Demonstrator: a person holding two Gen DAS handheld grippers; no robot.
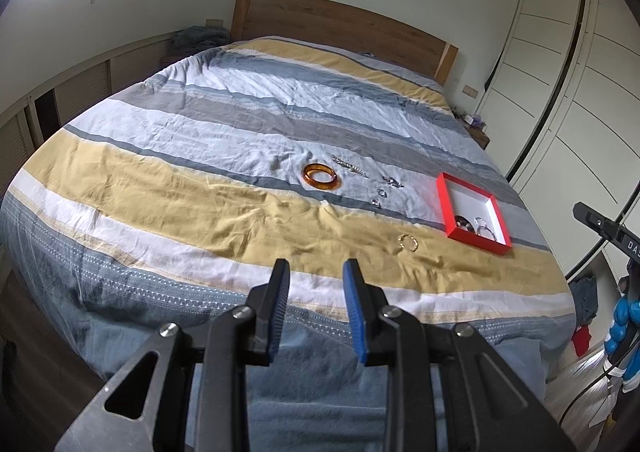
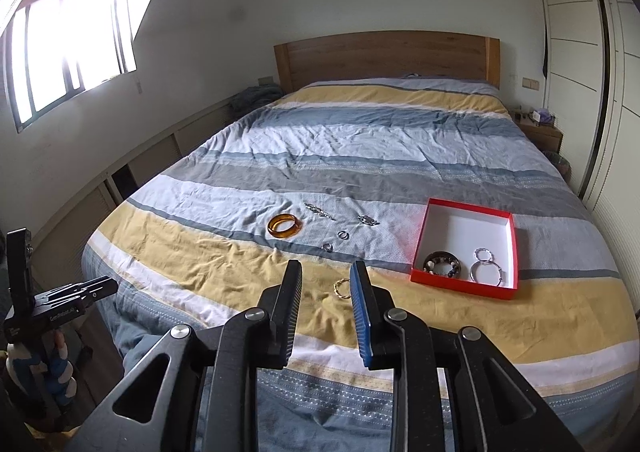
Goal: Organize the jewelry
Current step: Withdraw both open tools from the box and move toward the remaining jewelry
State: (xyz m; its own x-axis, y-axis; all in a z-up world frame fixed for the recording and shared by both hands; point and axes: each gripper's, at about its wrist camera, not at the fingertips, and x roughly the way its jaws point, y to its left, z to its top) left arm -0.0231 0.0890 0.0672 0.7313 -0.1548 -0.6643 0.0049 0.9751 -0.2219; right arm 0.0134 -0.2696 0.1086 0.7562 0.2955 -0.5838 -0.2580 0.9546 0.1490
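Observation:
A red box (image 2: 421, 248) (image 1: 441, 200) with a white inside lies on the striped bedspread at the right. In it are a dark beaded bracelet (image 2: 442, 263) and silver hoops (image 2: 485, 267). Loose on the cover sit an amber bangle (image 2: 284, 226) (image 1: 321, 174), a silver chain piece (image 2: 319, 211), a silver brooch (image 2: 367, 219), two small rings (image 2: 343, 235) and a thin gold hoop (image 2: 341, 287) (image 1: 407, 242). My left gripper (image 1: 316, 272) and my right gripper (image 2: 326, 274) hover over the bed's foot, both open and empty. The gold hoop lies just beyond the right gripper's blue finger.
The bed (image 2: 360, 140) has a wooden headboard (image 2: 384, 56). White wardrobe doors (image 2: 580, 52) stand along the right, with a nightstand (image 2: 540, 132) beside the bed. A window (image 2: 68, 44) is at the left. The other gripper, held in a gloved hand, shows at each view's edge.

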